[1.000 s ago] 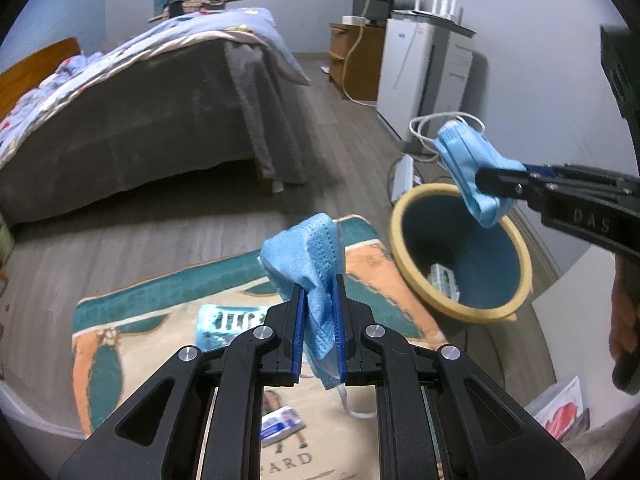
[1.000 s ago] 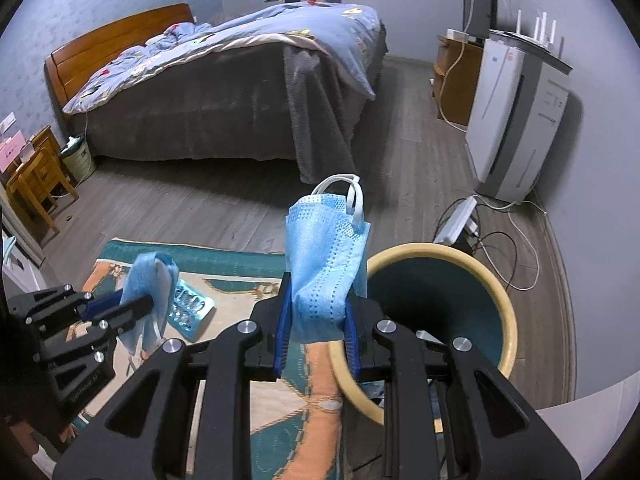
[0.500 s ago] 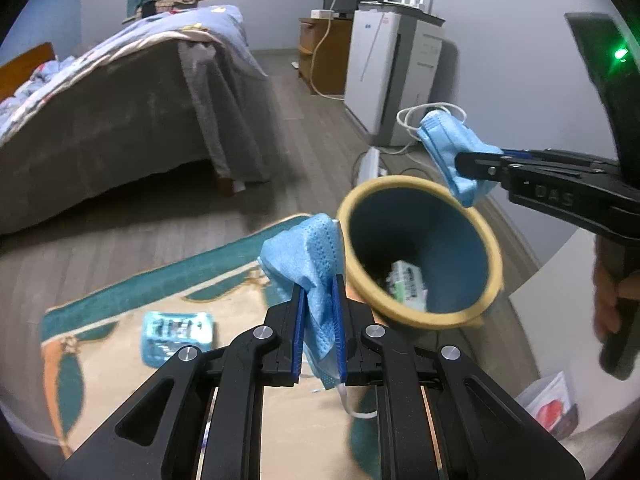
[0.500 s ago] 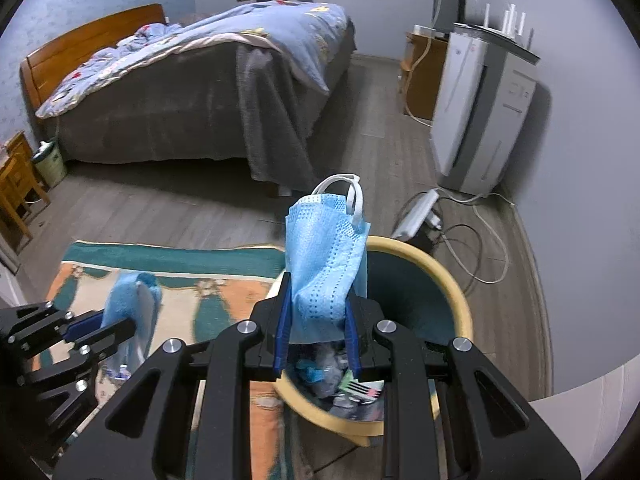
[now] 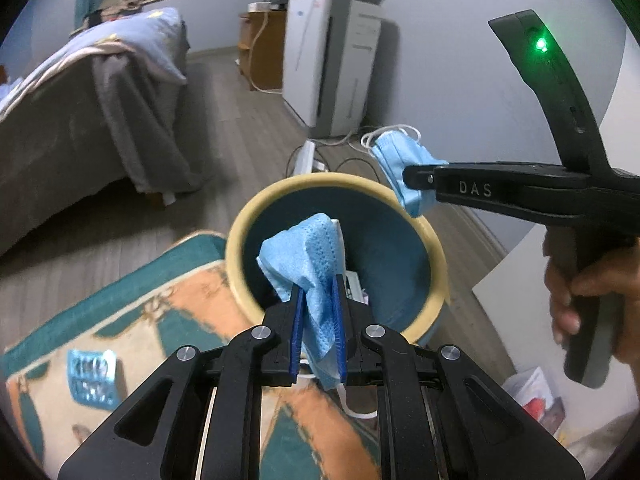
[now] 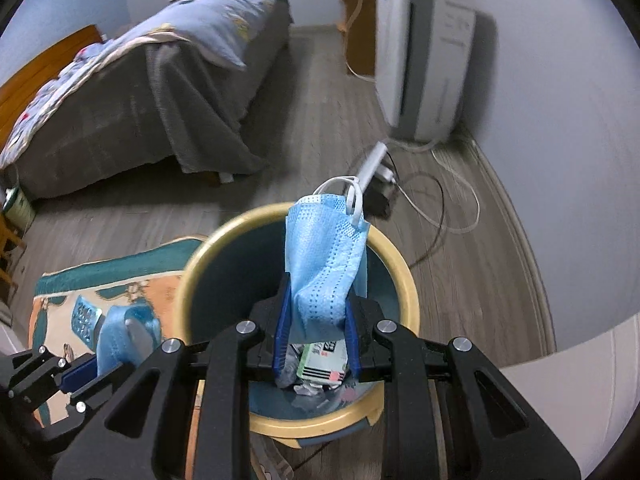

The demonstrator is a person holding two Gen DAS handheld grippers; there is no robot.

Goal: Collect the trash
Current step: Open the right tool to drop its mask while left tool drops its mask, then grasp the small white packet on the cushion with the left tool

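Observation:
A round bin [image 5: 438, 276] with a yellow rim and blue-green inside stands on the floor beside the rug; in the right wrist view the bin [image 6: 404, 280] holds wrappers and a small box. My left gripper [image 5: 318, 304] is shut on a crumpled blue face mask [image 5: 308, 256] at the bin's near rim. My right gripper [image 6: 316, 312] is shut on a second blue face mask [image 6: 328, 256], right over the bin's mouth. In the left wrist view that right gripper [image 5: 416, 178] and its mask [image 5: 400, 160] hang above the far rim, held by a hand [image 5: 592, 292].
A blue blister pack [image 5: 92, 372] lies on the patterned rug [image 5: 160, 320]. A bed with a grey skirt [image 6: 160, 92] fills the left. A white appliance [image 6: 424, 52], a power strip [image 6: 374, 160] and cables sit by the right wall. A wooden cabinet [image 5: 260, 48] stands behind.
Both grippers, each still holding its mask, have moved toward the bin and down. The left one went from over the rug to the bin's rim; the right one now hangs over the opening.

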